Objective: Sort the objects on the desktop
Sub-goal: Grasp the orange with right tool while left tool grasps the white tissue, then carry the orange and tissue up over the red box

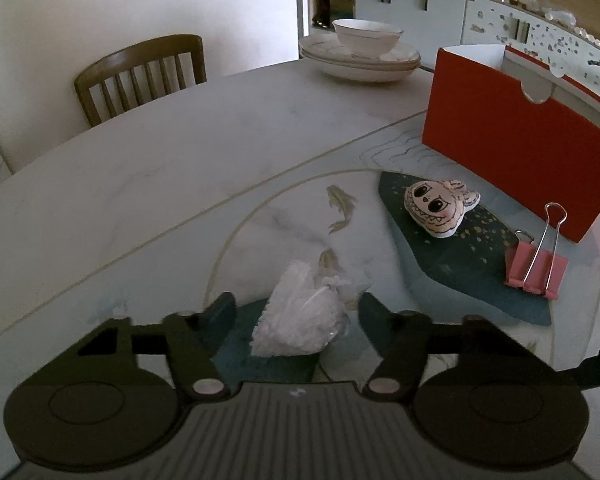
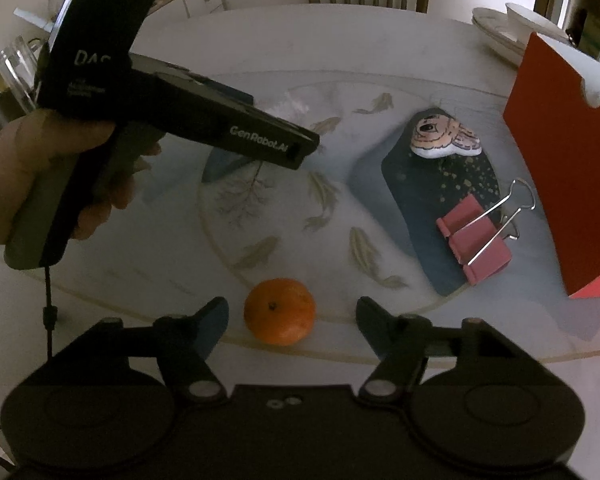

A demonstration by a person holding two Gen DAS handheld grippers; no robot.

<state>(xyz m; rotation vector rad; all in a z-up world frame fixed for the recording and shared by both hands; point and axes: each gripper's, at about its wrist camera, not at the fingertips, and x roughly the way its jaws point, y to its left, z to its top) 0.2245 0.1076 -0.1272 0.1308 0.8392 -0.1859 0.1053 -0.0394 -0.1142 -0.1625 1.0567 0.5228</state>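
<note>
I see a round marble-look table (image 1: 140, 168) with painted fish, a wooden chair (image 1: 140, 76) behind it and stacked plates with a bowl (image 1: 366, 36) at the far edge. On my left, the left gripper (image 1: 296, 312) straddles a crumpled white plastic wrapper (image 1: 300, 320); its fingers stand apart, not pressing it. Right of that lie a cartoon-face plush (image 1: 436, 210) on a dark painted patch, a pink binder clip (image 1: 536, 268), and an upright red box (image 1: 516, 160). The right gripper (image 2: 290, 318) brackets an orange tangerine (image 2: 279, 311) near the table's edge, jaws released, clear gaps on both sides.
</note>
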